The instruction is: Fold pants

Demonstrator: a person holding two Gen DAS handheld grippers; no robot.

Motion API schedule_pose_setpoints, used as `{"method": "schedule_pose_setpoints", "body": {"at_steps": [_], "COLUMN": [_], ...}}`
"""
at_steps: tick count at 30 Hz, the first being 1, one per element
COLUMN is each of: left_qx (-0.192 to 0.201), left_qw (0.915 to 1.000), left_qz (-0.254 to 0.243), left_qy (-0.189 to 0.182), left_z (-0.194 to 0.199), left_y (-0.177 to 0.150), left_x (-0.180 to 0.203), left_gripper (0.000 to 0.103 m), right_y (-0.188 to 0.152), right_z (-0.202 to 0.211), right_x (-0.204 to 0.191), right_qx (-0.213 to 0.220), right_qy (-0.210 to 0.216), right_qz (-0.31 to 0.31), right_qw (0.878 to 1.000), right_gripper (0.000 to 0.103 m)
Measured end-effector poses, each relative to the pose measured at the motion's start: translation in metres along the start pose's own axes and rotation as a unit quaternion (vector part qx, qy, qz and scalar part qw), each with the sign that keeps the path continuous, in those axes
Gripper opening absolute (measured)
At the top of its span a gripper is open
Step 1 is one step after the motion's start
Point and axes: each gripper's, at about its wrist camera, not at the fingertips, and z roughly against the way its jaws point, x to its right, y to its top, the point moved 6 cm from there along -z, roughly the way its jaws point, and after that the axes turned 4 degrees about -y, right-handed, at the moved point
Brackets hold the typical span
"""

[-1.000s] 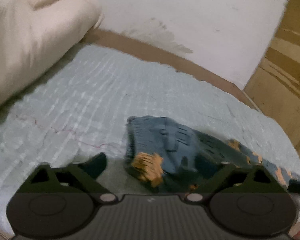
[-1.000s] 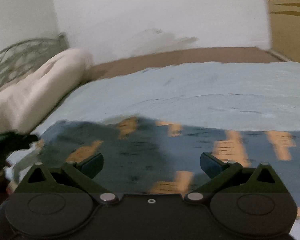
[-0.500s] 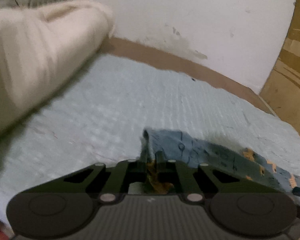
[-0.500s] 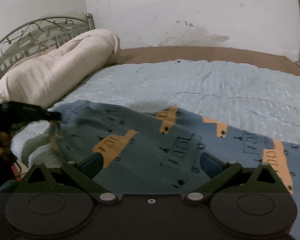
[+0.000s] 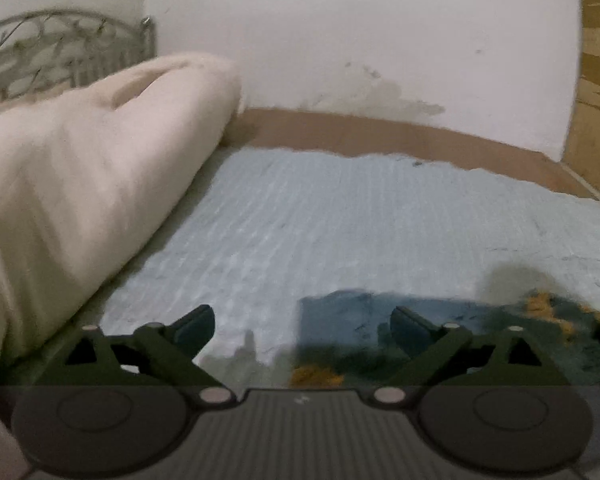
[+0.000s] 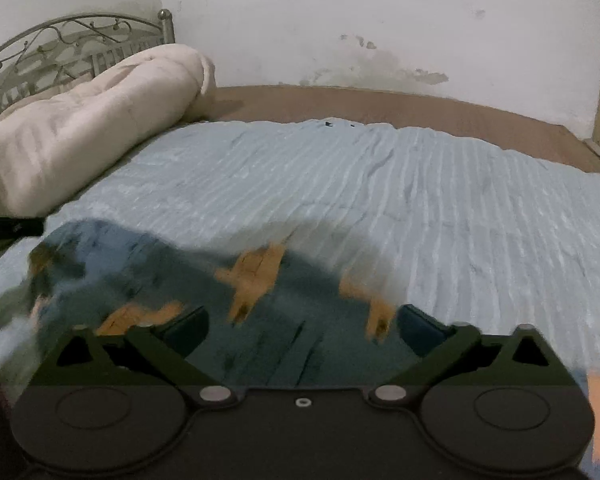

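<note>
Blue pants (image 5: 352, 316) with orange patches lie rumpled on the light blue bedsheet (image 5: 380, 220). My left gripper (image 5: 302, 324) hovers over their near corner. Its jaws are opening wide and grip nothing; the cloth lies below them, partly behind the right finger. In the right wrist view the pants (image 6: 160, 272) spread across the lower left, blurred. My right gripper (image 6: 302, 326) hangs above them with its jaws wide and closing slightly. Cloth shows between the fingers, and no pad presses on it.
A rolled cream duvet (image 5: 80, 180) lies along the left side of the bed, in front of a metal headboard (image 6: 60, 40). A brown mattress edge (image 6: 380, 100) meets the white wall at the back. Wooden furniture (image 5: 596, 100) stands at the far right.
My left gripper was shut on the pants' corner half a second ago; it has since opened, let go and pulled up and back. My right gripper has slid sideways over the pants.
</note>
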Motion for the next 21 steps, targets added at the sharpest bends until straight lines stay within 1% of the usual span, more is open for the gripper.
{"method": "schedule_pose_setpoints", "body": {"at_steps": [1, 2, 4, 6, 8, 9, 10, 11, 13, 15, 16, 17, 18, 19, 21], "left_qx": [0.003, 0.005, 0.006, 0.005, 0.003, 0.000, -0.006, -0.014, -0.033, -0.060, -0.080, -0.092, -0.096, -0.095, -0.091], "left_qw": [0.9999, 0.9995, 0.9982, 0.9959, 0.9920, 0.9902, 0.9882, 0.9861, 0.9841, 0.9839, 0.9842, 0.9844, 0.9846, 0.9849, 0.9854], "left_qz": [-0.004, -0.008, -0.017, -0.029, -0.047, -0.053, -0.061, -0.068, -0.078, -0.087, -0.089, -0.090, -0.088, -0.084, -0.069], "left_qy": [-0.013, -0.031, -0.058, -0.085, -0.117, -0.129, -0.141, -0.151, -0.156, -0.145, -0.131, -0.121, -0.117, -0.119, -0.126], "left_z": [-0.002, -0.004, -0.010, -0.016, -0.024, -0.028, -0.032, -0.036, -0.045, -0.055, -0.063, -0.067, -0.069, -0.068, -0.066], "left_y": [0.002, 0.005, 0.007, 0.006, 0.003, 0.000, -0.003, -0.007, -0.015, -0.025, -0.030, -0.035, -0.038, -0.039, -0.034], "left_x": [0.009, 0.020, 0.040, 0.063, 0.086, 0.096, 0.105, 0.112, 0.122, 0.125, 0.124, 0.121, 0.118, 0.115, 0.111], "left_gripper": [0.101, 0.101, 0.103, 0.103, 0.103, 0.103, 0.103, 0.103, 0.103, 0.103, 0.103, 0.103, 0.103, 0.103, 0.103], "right_y": [0.009, 0.017, 0.029, 0.035, 0.036, 0.035, 0.035, 0.036, 0.040, 0.044, 0.044, 0.042, 0.040, 0.038, 0.037], "right_z": [-0.011, -0.022, -0.042, -0.059, -0.073, -0.080, -0.084, -0.087, -0.089, -0.091, -0.094, -0.097, -0.098, -0.097, -0.086], "right_x": [0.002, 0.002, 0.000, -0.005, -0.012, -0.014, -0.015, -0.013, -0.010, -0.008, -0.007, -0.006, -0.006, -0.004, 0.005], "right_qx": [-0.008, -0.016, -0.031, -0.050, -0.071, -0.086, -0.088, -0.086, -0.079, -0.067, -0.066, -0.067, -0.065, -0.060, -0.042], "right_qy": [0.013, 0.025, 0.046, 0.065, 0.083, 0.087, 0.084, 0.074, 0.071, 0.057, 0.055, 0.054, 0.051, 0.048, 0.045], "right_qz": [0.003, 0.007, 0.023, 0.049, 0.077, 0.086, 0.091, 0.095, 0.089, 0.085, 0.080, 0.078, 0.081, 0.081, 0.063], "right_qw": [1.000, 1.000, 0.998, 0.995, 0.991, 0.989, 0.988, 0.989, 0.990, 0.992, 0.993, 0.993, 0.993, 0.994, 0.996], "right_gripper": [0.085, 0.081, 0.063, 0.059, 0.052, 0.033, 0.006, 0.004, 0.003, 0.003, 0.004, 0.004, 0.010, 0.019, 0.031]}}
